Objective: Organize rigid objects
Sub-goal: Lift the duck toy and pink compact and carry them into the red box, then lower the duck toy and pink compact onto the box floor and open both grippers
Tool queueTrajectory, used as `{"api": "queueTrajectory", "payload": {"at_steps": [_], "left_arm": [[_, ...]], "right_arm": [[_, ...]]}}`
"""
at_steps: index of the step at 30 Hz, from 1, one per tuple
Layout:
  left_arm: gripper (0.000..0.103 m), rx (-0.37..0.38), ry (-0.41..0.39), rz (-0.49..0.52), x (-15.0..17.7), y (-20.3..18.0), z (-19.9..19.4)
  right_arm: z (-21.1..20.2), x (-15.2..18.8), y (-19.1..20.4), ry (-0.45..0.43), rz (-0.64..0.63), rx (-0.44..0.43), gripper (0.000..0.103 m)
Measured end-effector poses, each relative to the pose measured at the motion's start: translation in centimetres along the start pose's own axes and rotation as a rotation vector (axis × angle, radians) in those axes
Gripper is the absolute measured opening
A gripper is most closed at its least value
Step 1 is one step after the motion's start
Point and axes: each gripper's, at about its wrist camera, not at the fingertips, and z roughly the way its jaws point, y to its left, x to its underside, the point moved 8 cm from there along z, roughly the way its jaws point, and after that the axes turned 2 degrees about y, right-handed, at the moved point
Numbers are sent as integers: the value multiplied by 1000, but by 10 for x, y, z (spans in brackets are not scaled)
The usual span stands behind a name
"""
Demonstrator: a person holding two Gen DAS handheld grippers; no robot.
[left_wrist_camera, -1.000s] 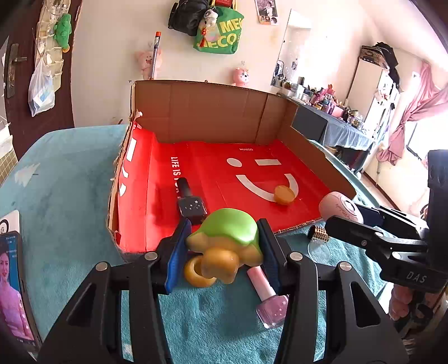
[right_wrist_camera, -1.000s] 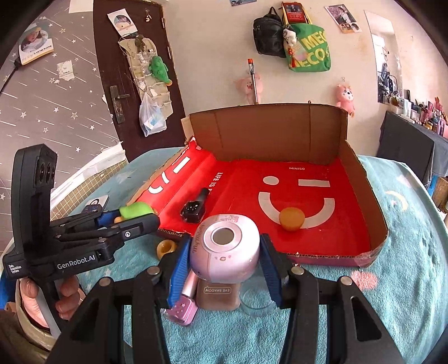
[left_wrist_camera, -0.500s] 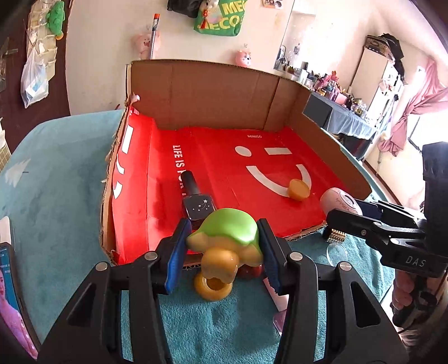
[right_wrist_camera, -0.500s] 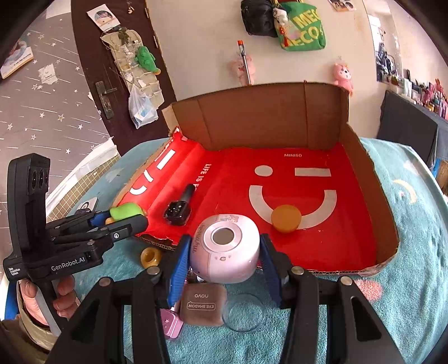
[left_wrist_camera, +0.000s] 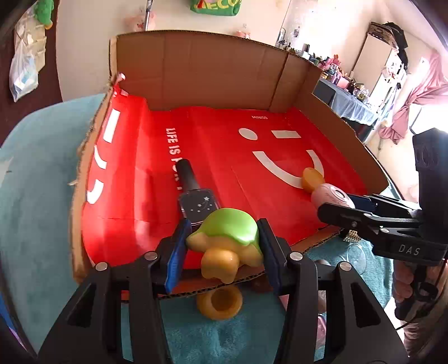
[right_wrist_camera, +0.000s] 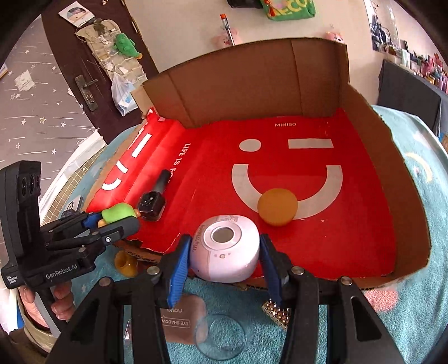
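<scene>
Tongs on the left (left_wrist_camera: 224,246) clamp a green turtle toy (left_wrist_camera: 226,238) over the red box (left_wrist_camera: 224,134) front edge; right tongs (right_wrist_camera: 222,260) grip a pink round gadget (right_wrist_camera: 224,252), perhaps a camera.

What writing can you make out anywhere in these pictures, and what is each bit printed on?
"MINISO": red box floor
"LIFE IS F…", rest hidden: box floor, by the black bottle
"GenRobot.AI": left gripper
"DAS": right gripper
"EYE SHADOW": brown case
"…ECO…": green bag
Pink device script: unreadable

R gripper (right_wrist_camera: 224,259) grips pink round case (right_wrist_camera: 224,249) over red box (right_wrist_camera: 386,212) front edge.
</scene>
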Motion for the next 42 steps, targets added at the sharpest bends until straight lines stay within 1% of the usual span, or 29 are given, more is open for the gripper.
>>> {"api": "queueTrajectory", "payload": {"at_steps": [2, 5, 8, 13, 15, 18, 24, 29, 33, 38, 42], "left_arm": [[46, 6, 14, 7, 0, -3, 4], [46, 10, 25, 21, -1, -6, 9], [46, 21, 42, 13, -2, -5, 15], [46, -13, 60, 4, -4, 2, 30], [46, -45, 42, 9, -7, 5, 32], [46, -73, 28, 17, -11, 7, 36], [46, -107, 11, 14, -21, 11, 42], [46, -125, 1, -8, -28, 19, 46], [46, -130, 0, -9, -28, 20, 46], [46, -129, 1, -11, -28, 20, 45], [46, -129, 1, -11, -28, 20, 46]], "right_arm": [[2, -3, 1, 0, -9, 10, 51], [8, -5, 2, 21, -5, -1, 51], [13, -6, 2, 34, -8, 4, 51], [23, -8, -5, 52, 6, 12, 51], [25, -9, -8, 53, 12, 19, 51], [29, -10, -14, 52, 20, 35, 51], [31, -17, -24, 13, 17, 101, 51], [32, -25, -35, -26, 9, 194, 51], [34, -26, -40, -21, -4, 237, 51], [35, -25, -41, -20, -20, 262, 51], [36, -26, -43, -20, -14, 252, 51]]}}
